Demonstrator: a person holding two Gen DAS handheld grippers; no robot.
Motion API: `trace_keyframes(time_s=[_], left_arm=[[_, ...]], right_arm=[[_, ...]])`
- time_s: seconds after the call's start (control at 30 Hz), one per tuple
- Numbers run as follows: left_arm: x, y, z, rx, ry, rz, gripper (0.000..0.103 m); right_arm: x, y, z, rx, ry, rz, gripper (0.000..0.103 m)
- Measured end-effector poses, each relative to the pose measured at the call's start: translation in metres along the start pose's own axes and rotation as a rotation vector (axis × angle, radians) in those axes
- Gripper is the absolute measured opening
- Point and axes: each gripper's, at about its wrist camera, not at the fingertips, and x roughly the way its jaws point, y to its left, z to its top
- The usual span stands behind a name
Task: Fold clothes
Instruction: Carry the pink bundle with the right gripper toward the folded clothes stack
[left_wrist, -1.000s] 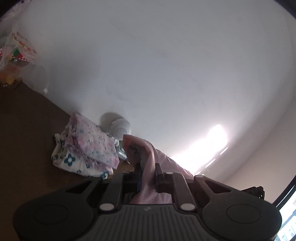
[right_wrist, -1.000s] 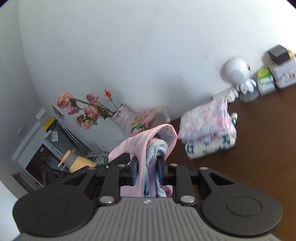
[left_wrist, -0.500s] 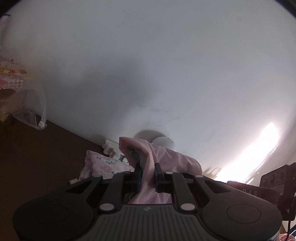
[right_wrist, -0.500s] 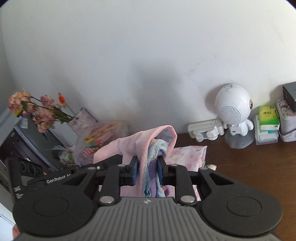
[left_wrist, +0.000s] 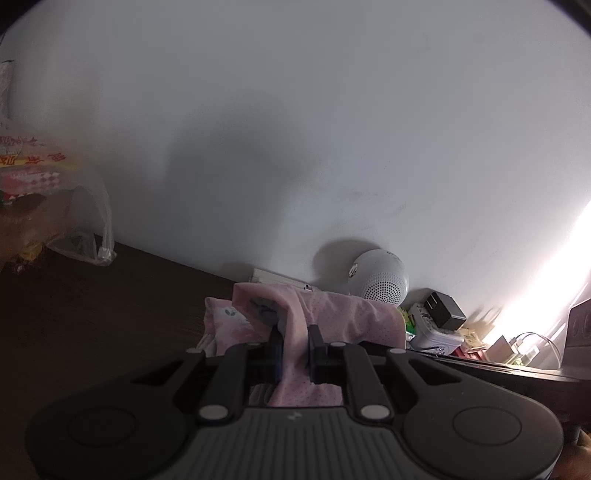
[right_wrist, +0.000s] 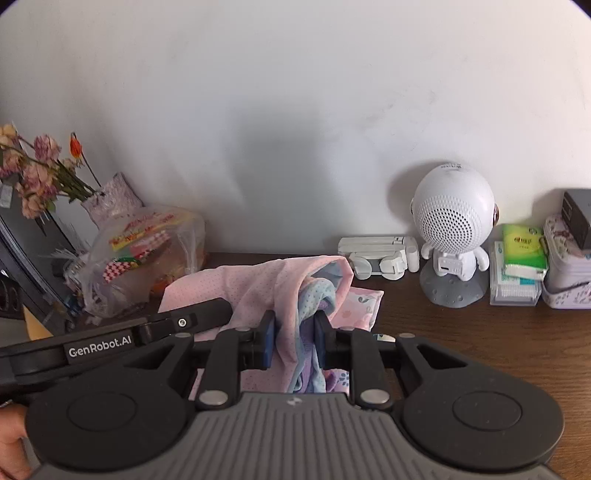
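Pink dotted garment (right_wrist: 266, 284) sits low in the centre of both frames, pinched at each end: your right gripper (right_wrist: 294, 341) and left gripper (left_wrist: 295, 349) are both clamped on it. Behind it lies a folded floral pile (right_wrist: 360, 304) on the brown table (right_wrist: 498, 332); a white speaker figure (right_wrist: 452, 229) stands at the right.

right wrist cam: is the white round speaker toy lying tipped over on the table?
No, the white speaker toy stands upright on its grey base against the wall, to the right of the pink garment clamped in the right gripper.
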Motion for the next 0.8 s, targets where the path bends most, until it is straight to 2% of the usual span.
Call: trace_keyframes(time_s=[0.17, 0.33, 0.4, 0.43, 0.57, 0.63, 0.7, 0.8], left_arm=[[0.008, -0.002, 0.003, 0.047, 0.002, 0.051, 0.011], [0.011, -0.002, -0.006, 0.081, -0.009, 0.065, 0.011], [0.011, -0.001, -0.008, 0.093, -0.017, 0.075, 0.012], [0.009, -0.002, -0.008, 0.101, -0.027, 0.076, 0.015], [-0.007, -0.003, -0.003, 0.123, -0.084, 0.095, 0.024], [-0.015, -0.003, 0.000, 0.122, -0.111, 0.110, 0.027], [-0.025, -0.004, 0.002, 0.121, -0.135, 0.126, 0.027], [-0.040, -0.010, 0.001, 0.147, -0.205, 0.111, 0.025]], right_arm=[[0.009, 0.008, -0.002, -0.047, 0.008, -0.053, 0.021], [0.016, 0.009, -0.010, -0.068, 0.009, -0.079, 0.021], [0.017, 0.011, -0.011, -0.076, 0.003, -0.084, 0.022], [0.015, 0.012, -0.011, -0.079, -0.005, -0.083, 0.026], [0.001, 0.010, -0.007, -0.058, -0.053, -0.063, 0.039], [-0.007, 0.008, -0.005, -0.043, -0.078, -0.050, 0.040], [-0.017, 0.005, -0.003, -0.031, -0.117, -0.054, 0.039], [-0.031, 0.002, 0.000, -0.015, -0.198, -0.065, 0.039]])
